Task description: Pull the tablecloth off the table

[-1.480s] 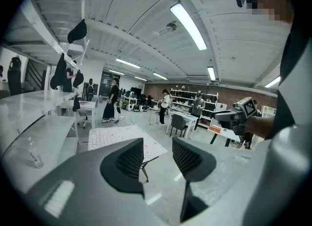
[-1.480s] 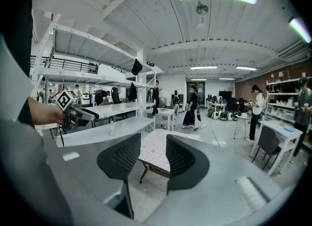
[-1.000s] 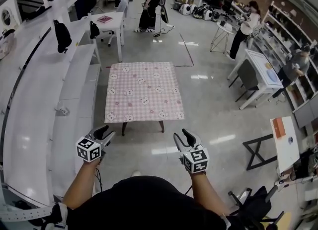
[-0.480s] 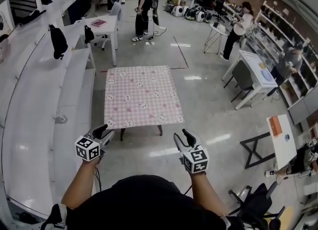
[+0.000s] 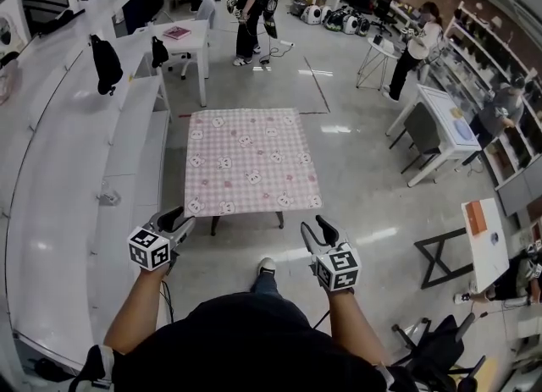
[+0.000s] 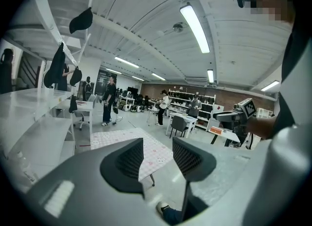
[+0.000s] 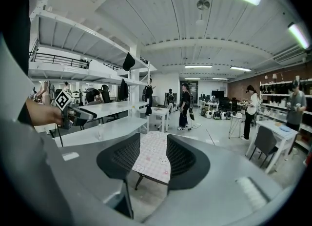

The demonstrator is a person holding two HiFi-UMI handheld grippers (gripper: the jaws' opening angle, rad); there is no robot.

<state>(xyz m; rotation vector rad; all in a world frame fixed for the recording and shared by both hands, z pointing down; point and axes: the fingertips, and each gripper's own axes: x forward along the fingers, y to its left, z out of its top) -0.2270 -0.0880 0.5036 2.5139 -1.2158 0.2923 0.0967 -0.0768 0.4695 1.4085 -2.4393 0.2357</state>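
Note:
A pink checked tablecloth point(image 5: 251, 161) with small animal prints covers a low table ahead of me, lying flat over it; only the table's dark legs point(image 5: 213, 226) show below. It also appears in the left gripper view as tablecloth point(image 6: 157, 148) and in the right gripper view as tablecloth point(image 7: 152, 156). My left gripper point(image 5: 176, 222) is held just short of the near left corner, open and holding nothing. On the other side, the right gripper point(image 5: 315, 231) hovers before the near right corner, jaws apart and bare. Neither touches the cloth.
A long white workbench point(image 5: 76, 179) runs along the left, close to the table. My shoe point(image 5: 266, 267) is on the grey floor between the grippers. A white desk point(image 5: 445, 124) with a chair stands to the right, several people stand farther back, and a dark stool frame point(image 5: 437, 259) is at right.
I have stepped closer to the table; a shoe now shows between the grippers. Both grippers stay open in about the same spots in the view.

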